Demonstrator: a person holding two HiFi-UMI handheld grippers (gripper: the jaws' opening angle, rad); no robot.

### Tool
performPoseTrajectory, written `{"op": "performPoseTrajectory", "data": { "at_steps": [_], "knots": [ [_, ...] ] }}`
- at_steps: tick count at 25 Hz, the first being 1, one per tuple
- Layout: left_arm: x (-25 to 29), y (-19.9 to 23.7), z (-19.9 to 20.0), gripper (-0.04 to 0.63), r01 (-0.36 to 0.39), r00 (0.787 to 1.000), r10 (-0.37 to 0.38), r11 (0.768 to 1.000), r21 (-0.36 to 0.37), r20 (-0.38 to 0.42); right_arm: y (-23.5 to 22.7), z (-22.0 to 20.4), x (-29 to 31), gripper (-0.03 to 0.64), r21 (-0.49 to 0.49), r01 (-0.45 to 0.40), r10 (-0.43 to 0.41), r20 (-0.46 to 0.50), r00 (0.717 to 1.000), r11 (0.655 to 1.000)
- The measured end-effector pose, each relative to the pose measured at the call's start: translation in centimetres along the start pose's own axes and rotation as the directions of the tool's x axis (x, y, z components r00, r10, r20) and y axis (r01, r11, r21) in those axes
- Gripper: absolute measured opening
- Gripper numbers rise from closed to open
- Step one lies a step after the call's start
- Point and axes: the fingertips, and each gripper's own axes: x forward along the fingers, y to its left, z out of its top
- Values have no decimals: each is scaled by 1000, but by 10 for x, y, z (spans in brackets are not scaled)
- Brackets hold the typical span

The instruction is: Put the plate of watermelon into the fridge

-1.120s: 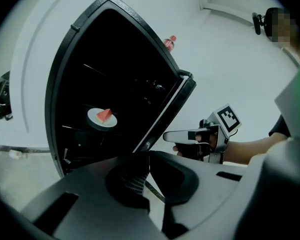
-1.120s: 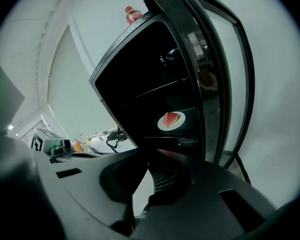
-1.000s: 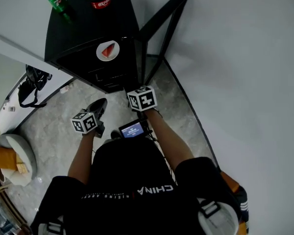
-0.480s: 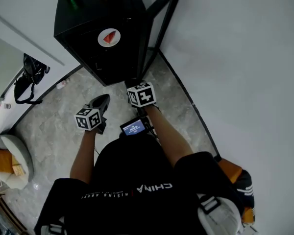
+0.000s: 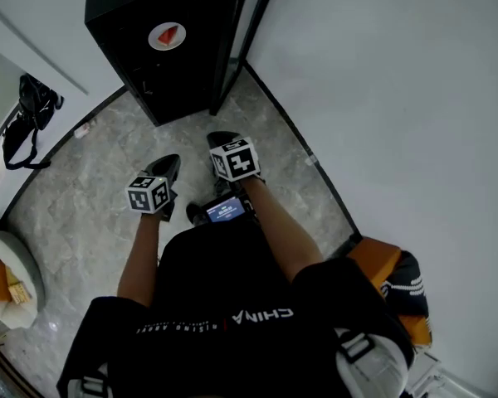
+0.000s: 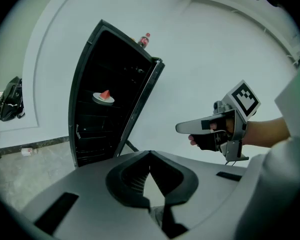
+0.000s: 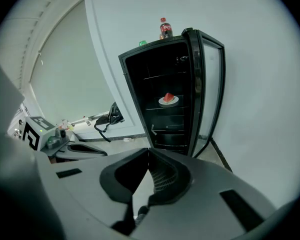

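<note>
The plate of watermelon (image 5: pixel 167 36) rests on a shelf inside the black fridge (image 5: pixel 129 23), whose glass door (image 5: pixel 251 23) stands open to the right. The same plate (image 6: pixel 104 97) (image 7: pixel 168 100) shows in both gripper views, well ahead of the jaws. My left gripper (image 5: pixel 169 166) and right gripper (image 5: pixel 221 141) hang low in front of the body, over the floor, far from the fridge. The left gripper (image 6: pixel 150 156) is shut with nothing in it. The right gripper (image 7: pixel 149 151) is likewise shut and holds nothing.
A cola bottle (image 7: pixel 165 29) and a green can (image 7: pixel 142 43) stand on top of the fridge. A black bag (image 5: pixel 21 123) lies by the left wall. A round cushion (image 5: pixel 8 272) is at the left, an orange item (image 5: pixel 382 272) at the right. The floor is grey marble.
The fridge has slid up and away in the head view as the person backs off from it. Both grippers stay shut and low in front of the body.
</note>
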Motion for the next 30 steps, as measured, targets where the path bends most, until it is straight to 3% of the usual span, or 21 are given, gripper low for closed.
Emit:
{"op": "performPoseTrajectory", "data": {
  "at_steps": [5, 9, 11, 14, 20, 25, 27, 30],
  "knots": [
    [8, -22, -6, 12, 44, 999, -44, 999, 2, 5, -3, -14, -9, 15, -46, -8, 7, -35, 999, 999],
    [6, -45, 4, 12, 199, 979, -197, 980, -22, 48, 4, -6, -6, 15, -81, -41, 38, -44, 998, 996],
    [9, -51, 16, 12, 238, 968, -232, 970, -55, 100, 5, -3, -6, 15, -108, -66, 60, -50, 997, 992],
    [23, -56, 28, 14, 215, 971, -206, 975, -63, 124, -7, 1, -12, 15, -149, -81, 72, -60, 996, 986],
    [46, -63, 24, 12, 73, 997, -74, 997, 10, 22, -42, 10, -24, 15, -128, -81, 74, -55, 996, 988],
    [46, -51, 38, 14, -26, 999, 26, 1000, -6, 28, -42, 28, -21, 15, -139, -137, 134, -30, 991, 981],
    [43, -58, 46, 14, -4, 999, 5, 1000, -7, 45, -44, 37, -23, 15, -129, -149, 148, -15, 989, 980],
    [45, -80, 56, 12, 96, 993, -97, 995, 14, 64, -50, 46, -22, 15, -122, -167, 168, 1, 986, 978]
  ]
}}
